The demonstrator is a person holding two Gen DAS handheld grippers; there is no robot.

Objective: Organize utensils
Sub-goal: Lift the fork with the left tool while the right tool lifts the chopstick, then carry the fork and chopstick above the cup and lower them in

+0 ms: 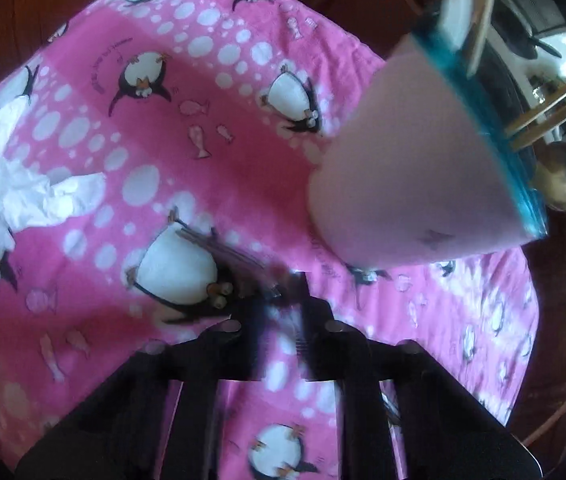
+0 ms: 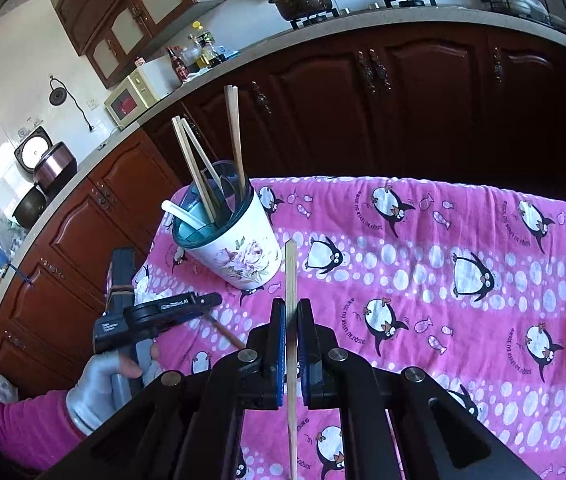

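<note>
A floral white cup (image 2: 239, 248) with a teal insert stands on the pink penguin cloth (image 2: 443, 280). It holds several pale chopsticks (image 2: 235, 132) and a white spoon (image 2: 181, 212). My right gripper (image 2: 291, 312) is shut on a pale chopstick (image 2: 291, 264) that points up and away, to the right of the cup. A brown chopstick (image 2: 225, 334) lies flat on the cloth in front of the cup. My left gripper (image 2: 211, 302) is low over its end. In the blurred left wrist view, the left gripper (image 1: 283, 304) has its jaws close together on that brown chopstick (image 1: 223, 252), with the cup (image 1: 423, 160) to its right.
A crumpled white tissue (image 1: 23, 184) lies on the cloth at the left. A gloved hand (image 2: 103, 380) in a pink sleeve holds the left gripper. Dark wooden cabinets (image 2: 363, 100) and a counter with a microwave (image 2: 131, 98) stand behind the table's far edge.
</note>
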